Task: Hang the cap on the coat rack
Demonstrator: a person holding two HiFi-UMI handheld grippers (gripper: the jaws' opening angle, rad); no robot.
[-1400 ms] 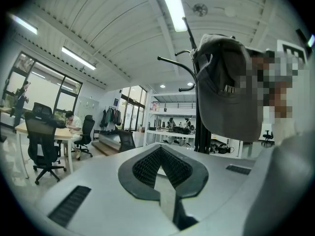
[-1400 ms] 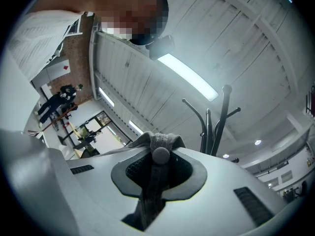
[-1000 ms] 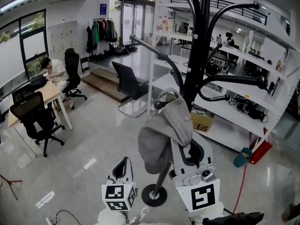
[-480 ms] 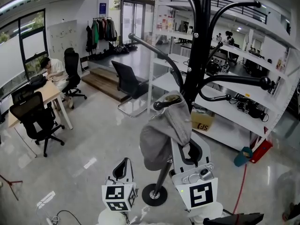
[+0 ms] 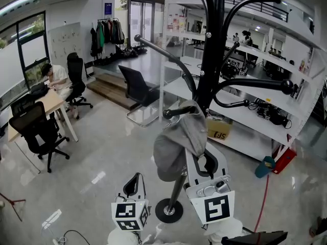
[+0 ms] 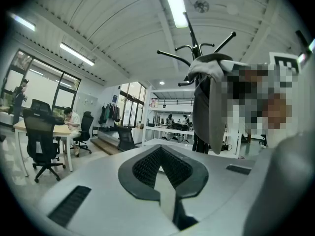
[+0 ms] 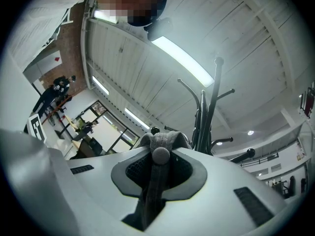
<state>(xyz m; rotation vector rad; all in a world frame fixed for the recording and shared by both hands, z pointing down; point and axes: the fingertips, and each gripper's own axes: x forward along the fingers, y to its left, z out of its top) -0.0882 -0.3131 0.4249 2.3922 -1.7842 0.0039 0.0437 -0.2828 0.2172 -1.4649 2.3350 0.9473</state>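
Pinching the cap (image 5: 176,142) by its crown in the right gripper (image 5: 205,163), draped over the rack's (image 5: 213,45) low hook (image 5: 173,112) just ahead, hanging lengthwise down (left gripper (image 5: 134,181) lower, farther, jaws pressed together, empty).

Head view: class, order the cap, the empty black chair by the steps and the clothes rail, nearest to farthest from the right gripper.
1. The cap: clamped in the right gripper, just ahead of it.
2. The chair: mid-floor, up and to the left.
3. The clothes rail: far back left, by the wall.
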